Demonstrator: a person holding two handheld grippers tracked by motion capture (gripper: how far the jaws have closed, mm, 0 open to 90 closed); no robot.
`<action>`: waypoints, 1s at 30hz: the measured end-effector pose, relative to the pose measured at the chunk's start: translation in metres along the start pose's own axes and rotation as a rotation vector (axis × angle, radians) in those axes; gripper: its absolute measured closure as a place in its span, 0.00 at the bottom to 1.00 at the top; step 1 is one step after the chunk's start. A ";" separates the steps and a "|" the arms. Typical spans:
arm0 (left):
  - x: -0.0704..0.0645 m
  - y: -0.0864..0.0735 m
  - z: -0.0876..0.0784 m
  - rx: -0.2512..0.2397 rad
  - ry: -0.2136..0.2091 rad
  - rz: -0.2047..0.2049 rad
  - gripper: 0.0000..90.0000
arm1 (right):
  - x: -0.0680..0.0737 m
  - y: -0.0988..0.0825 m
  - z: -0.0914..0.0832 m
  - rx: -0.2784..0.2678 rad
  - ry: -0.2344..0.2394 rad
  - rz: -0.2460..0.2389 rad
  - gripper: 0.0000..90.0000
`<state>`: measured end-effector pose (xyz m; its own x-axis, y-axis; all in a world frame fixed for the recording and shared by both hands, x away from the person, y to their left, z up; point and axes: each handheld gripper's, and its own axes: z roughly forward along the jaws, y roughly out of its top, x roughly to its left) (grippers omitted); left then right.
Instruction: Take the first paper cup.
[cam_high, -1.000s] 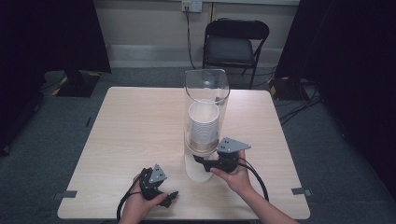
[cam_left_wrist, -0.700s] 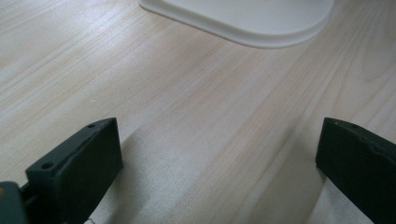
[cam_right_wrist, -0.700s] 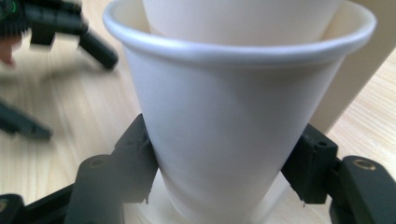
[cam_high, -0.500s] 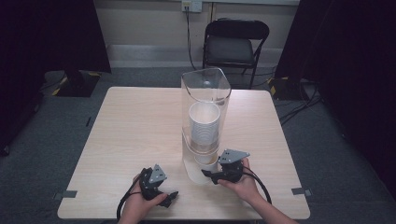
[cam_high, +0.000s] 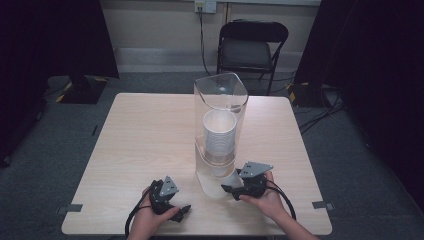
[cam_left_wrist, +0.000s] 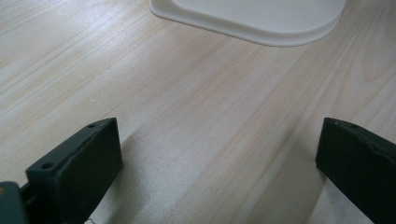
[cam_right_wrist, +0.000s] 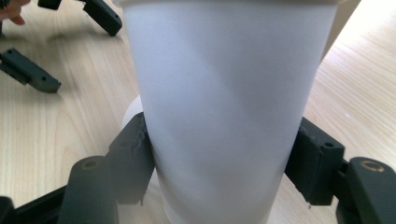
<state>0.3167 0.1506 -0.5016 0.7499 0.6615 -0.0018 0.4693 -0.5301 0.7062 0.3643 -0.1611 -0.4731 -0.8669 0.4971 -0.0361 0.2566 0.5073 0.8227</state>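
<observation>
A clear tube dispenser (cam_high: 220, 97) stands mid-table on a white base (cam_left_wrist: 252, 18), holding a stack of white paper cups (cam_high: 219, 134). The lowest white cup (cam_right_wrist: 224, 93) hangs below the stack's bottom (cam_high: 230, 176), and my right gripper (cam_high: 228, 188) grips it. In the right gripper view both pads press on the cup's sides (cam_right_wrist: 219, 172); the jaws have just been opening a little with the cup between them. My left gripper (cam_high: 183, 210) rests on the table near the front edge, open and holding nothing (cam_left_wrist: 219, 158). Its black fingers (cam_right_wrist: 103, 17) lie to the cup's left.
The light wooden table (cam_high: 145, 140) has bare room to the left and behind the dispenser. A black folding chair (cam_high: 250, 45) stands beyond the far edge. Dark curtains hang on both sides, and cables lie on the grey floor (cam_high: 320, 110).
My right hand has come down and toward the table's near edge, drawing the cup with it out from under the stack. The left hand has stayed put.
</observation>
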 end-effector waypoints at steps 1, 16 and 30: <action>0.000 0.000 0.000 0.000 0.000 0.000 0.00 | 0.000 -0.001 -0.001 -0.001 0.000 0.003 0.36; 0.000 -0.001 0.001 -0.014 -0.006 -0.004 0.00 | -0.014 -0.033 -0.037 0.029 -0.048 0.003 0.34; -0.001 -0.001 -0.001 -0.021 0.001 0.003 0.05 | -0.039 -0.044 -0.045 -0.053 -0.113 0.132 0.34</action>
<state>0.3152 0.1512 -0.5009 0.7508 0.6606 0.0016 0.4571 -0.5212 0.7207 0.3670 -0.2348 -0.4825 -0.7730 0.6343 0.0127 0.3392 0.3962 0.8532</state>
